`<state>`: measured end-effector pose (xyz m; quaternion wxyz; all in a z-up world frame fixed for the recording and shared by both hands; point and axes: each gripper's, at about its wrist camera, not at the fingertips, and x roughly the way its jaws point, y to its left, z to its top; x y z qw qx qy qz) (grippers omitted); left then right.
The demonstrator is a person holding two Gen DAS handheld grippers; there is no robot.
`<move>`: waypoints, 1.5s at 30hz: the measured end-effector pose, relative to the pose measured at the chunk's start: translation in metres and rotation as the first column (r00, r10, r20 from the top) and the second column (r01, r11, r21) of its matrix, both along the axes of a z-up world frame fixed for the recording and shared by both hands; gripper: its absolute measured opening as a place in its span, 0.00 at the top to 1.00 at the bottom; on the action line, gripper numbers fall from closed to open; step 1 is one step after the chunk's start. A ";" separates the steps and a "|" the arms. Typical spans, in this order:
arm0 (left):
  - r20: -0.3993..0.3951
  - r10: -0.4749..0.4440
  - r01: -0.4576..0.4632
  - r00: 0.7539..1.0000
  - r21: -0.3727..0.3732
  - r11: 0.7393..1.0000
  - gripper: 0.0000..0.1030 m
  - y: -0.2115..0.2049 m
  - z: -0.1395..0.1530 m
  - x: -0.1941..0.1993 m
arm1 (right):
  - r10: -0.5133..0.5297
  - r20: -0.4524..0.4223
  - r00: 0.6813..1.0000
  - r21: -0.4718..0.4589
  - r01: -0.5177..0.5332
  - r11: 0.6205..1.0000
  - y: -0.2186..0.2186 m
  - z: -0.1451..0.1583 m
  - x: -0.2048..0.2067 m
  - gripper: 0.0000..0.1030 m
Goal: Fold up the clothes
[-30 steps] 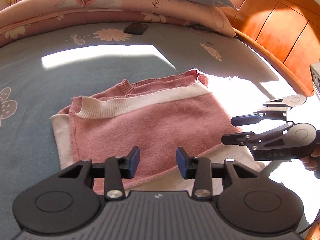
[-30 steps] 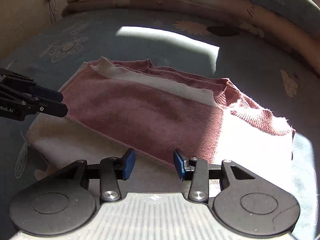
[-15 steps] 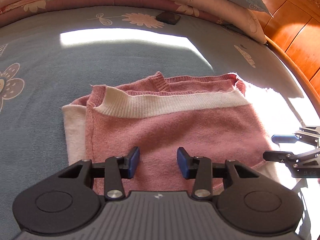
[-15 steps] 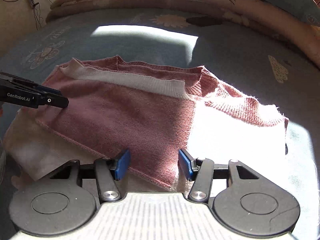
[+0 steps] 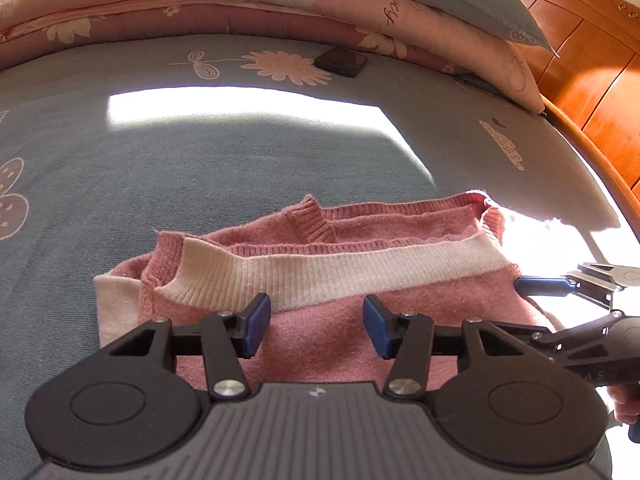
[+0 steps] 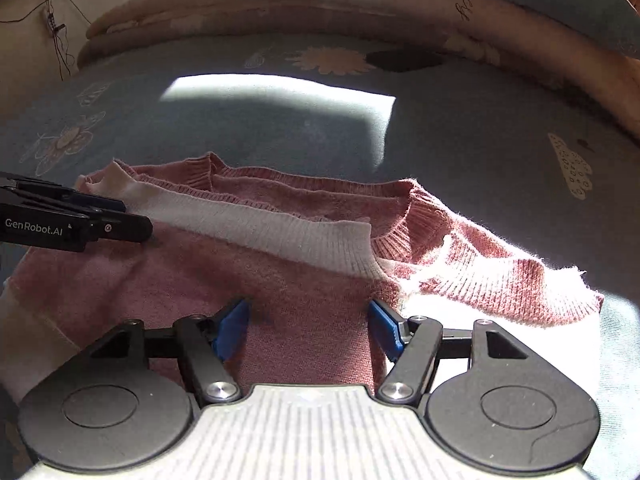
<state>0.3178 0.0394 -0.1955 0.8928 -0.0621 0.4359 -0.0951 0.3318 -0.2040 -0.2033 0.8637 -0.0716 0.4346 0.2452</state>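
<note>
The pink sweater (image 5: 320, 312) lies mid-frame on the bed (image 5: 200, 160), already doubled over, while left gripper (image 5: 316, 326) and right gripper (image 6: 308, 330) hover, fingers opening empty, another fold likely left.

You cannot see the near edge of the folded pink knit sweater with the cream ribbed band (image 5: 400, 304): each camera's own gripper body covers it. Its right side burns out in the white sun patch, so the outline there is lost. The small flat dark object (image 5: 341, 62) by the flowered pillows is too small to identify. Your hand (image 5: 624, 404) is cut off at the left wrist view's right edge, with only a sliver showing. The orange wooden headboard (image 5: 580, 52) also runs out of that view.
</note>
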 end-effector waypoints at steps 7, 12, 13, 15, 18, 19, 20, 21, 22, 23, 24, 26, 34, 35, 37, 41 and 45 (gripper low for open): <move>0.049 -0.002 0.000 0.999 0.047 0.999 0.46 0.008 0.009 0.003 | -0.056 0.092 0.994 0.026 0.053 0.998 -0.008 0.020 0.006 0.21; 0.045 0.007 -0.006 0.999 -0.033 0.999 0.46 0.010 -0.001 0.022 | -0.097 0.138 0.986 0.003 0.098 0.995 -0.016 0.016 0.054 0.21; 0.044 0.007 -0.005 0.999 -0.047 0.999 0.46 0.009 -0.004 0.025 | -0.099 0.121 0.988 0.018 0.097 0.995 -0.016 0.011 0.063 0.21; 0.028 0.013 -0.011 1.000 -0.063 0.998 0.46 0.006 -0.013 0.033 | -0.103 0.078 0.992 0.043 0.100 0.994 -0.013 0.001 0.078 0.21; 0.029 0.030 -0.028 0.999 -0.073 0.997 0.46 0.007 -0.020 0.040 | -0.073 0.047 0.996 0.023 0.072 0.997 -0.002 -0.014 0.089 0.20; 0.028 0.040 -0.037 0.999 -0.077 0.996 0.46 0.008 -0.021 0.043 | -0.058 0.055 0.997 0.003 0.058 0.998 0.002 -0.017 0.090 0.19; 0.021 0.048 -0.046 0.999 -0.088 0.995 0.46 0.010 -0.021 0.045 | -0.045 0.057 0.997 -0.011 0.046 0.999 0.006 -0.017 0.090 0.15; 0.021 0.053 -0.050 0.998 -0.105 0.993 0.46 0.012 -0.019 0.046 | -0.047 0.053 0.997 -0.015 0.048 0.999 0.007 -0.015 0.089 0.16; 0.021 0.057 -0.054 0.998 -0.123 0.991 0.46 0.014 -0.016 0.047 | -0.051 0.051 0.997 -0.011 0.051 0.999 0.008 -0.012 0.088 0.16; 0.022 0.059 -0.056 0.998 -0.139 0.989 0.46 0.015 -0.014 0.047 | -0.057 0.054 0.997 0.007 0.056 0.998 0.006 -0.006 0.085 0.17; 0.031 0.045 -0.040 0.999 -0.146 0.988 0.44 0.014 -0.012 0.048 | -0.062 0.060 0.996 0.024 0.061 0.998 0.004 -0.002 0.084 0.17; 0.048 0.016 -0.008 0.999 -0.160 0.987 0.37 0.012 -0.009 0.049 | -0.071 0.071 0.995 0.046 0.068 0.997 0.002 0.002 0.082 0.17; 0.001 -0.006 0.006 1.000 -0.208 0.978 0.33 0.011 -0.033 0.077 | -0.091 0.012 0.996 0.058 0.090 0.994 0.004 -0.016 0.095 0.12; -0.002 -0.012 0.012 1.000 -0.211 0.978 0.31 0.011 -0.033 0.078 | -0.091 0.011 0.996 0.065 0.090 0.994 0.004 -0.016 0.095 0.10; -0.004 -0.011 0.010 1.000 -0.209 0.978 0.31 0.010 -0.030 0.078 | -0.080 0.006 0.997 0.074 0.079 0.994 0.004 -0.017 0.095 0.05; 0.027 -0.037 0.043 0.999 -0.242 0.969 0.31 0.008 -0.018 0.075 | -0.071 0.003 0.997 0.070 0.070 0.995 0.005 -0.008 0.093 0.06; -0.020 -0.054 0.048 0.998 -0.241 0.969 0.31 0.002 -0.028 0.085 | -0.059 -0.001 0.998 0.055 0.059 0.997 0.007 -0.012 0.092 0.06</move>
